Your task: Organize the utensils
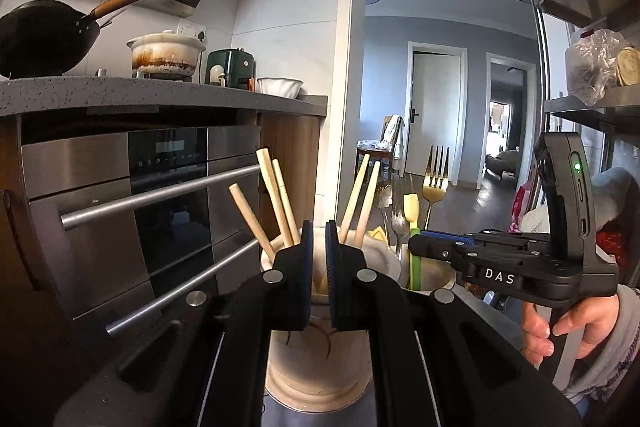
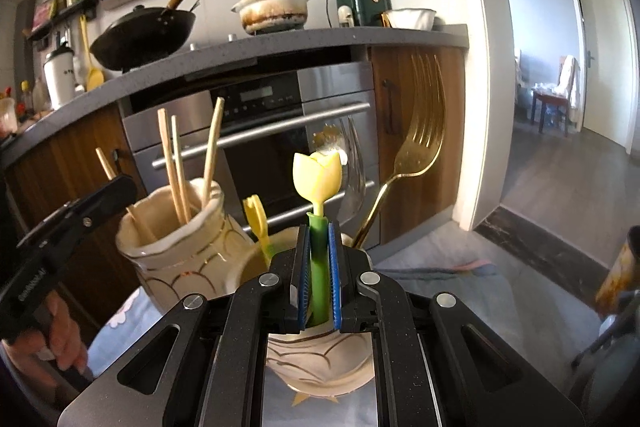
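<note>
my right gripper (image 2: 319, 259) has its fingers clamped on the green stem of a tulip-shaped utensil (image 2: 318, 179), whose yellow head stands upright above the pads while its stem runs down into the near cream vase (image 2: 320, 363). that vase also holds a gold fork (image 2: 416, 147), a clear plastic utensil and a second yellow tulip piece (image 2: 258, 223). my left gripper (image 1: 319, 239) has its fingers together with only a thin gap and nothing between them, sitting just above the rim of the left cream vase (image 1: 316, 367), where the wooden chopsticks (image 1: 276, 195) stand. both vases stand side by side on a cloth-covered worktop (image 2: 440, 275).
</note>
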Demonstrator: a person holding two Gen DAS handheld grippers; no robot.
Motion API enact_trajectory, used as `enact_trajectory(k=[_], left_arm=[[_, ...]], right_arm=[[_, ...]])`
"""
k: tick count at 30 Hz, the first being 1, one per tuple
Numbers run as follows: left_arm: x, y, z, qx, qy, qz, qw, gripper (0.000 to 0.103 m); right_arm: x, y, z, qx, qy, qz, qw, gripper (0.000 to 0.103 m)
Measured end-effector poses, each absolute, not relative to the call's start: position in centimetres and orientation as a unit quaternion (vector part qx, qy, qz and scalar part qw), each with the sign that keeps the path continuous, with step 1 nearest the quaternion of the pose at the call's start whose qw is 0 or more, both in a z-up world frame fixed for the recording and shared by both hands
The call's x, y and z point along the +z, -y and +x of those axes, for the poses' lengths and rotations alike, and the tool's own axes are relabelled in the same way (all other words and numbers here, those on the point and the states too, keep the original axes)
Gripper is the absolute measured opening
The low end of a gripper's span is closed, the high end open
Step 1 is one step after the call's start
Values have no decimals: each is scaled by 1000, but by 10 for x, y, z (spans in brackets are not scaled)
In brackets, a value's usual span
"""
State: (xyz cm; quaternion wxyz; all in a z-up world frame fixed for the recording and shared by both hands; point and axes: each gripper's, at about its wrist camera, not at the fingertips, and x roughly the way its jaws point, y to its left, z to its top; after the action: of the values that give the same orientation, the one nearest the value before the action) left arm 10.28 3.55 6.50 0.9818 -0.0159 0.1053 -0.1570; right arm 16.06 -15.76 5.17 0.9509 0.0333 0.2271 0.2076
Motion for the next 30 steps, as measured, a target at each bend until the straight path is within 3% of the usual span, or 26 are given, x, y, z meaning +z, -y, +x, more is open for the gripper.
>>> enact_trajectory(k=[4,20,24,27,29,30], left_arm=[[66,-35,99,-156,-106,-10,982,6],[50,-21,45,-162,-139,18,977,6],[35,-20,35,-156,-153,21,976,7],[27,-23,30,-147,-159,18,976,17],[26,-25,26,-139,-153,14,978,42],[25,-26,23,-134,-146,15,980,45]], right_arm=[[53,160,156,211,-221,36,951,25],[45,182,93,193,-207,18,959,25],[27,186,79,181,-207,6,961,37],[21,190,69,176,-192,6,965,53],[19,191,63,176,-176,3,969,60],[19,191,61,177,-170,3,969,62]])
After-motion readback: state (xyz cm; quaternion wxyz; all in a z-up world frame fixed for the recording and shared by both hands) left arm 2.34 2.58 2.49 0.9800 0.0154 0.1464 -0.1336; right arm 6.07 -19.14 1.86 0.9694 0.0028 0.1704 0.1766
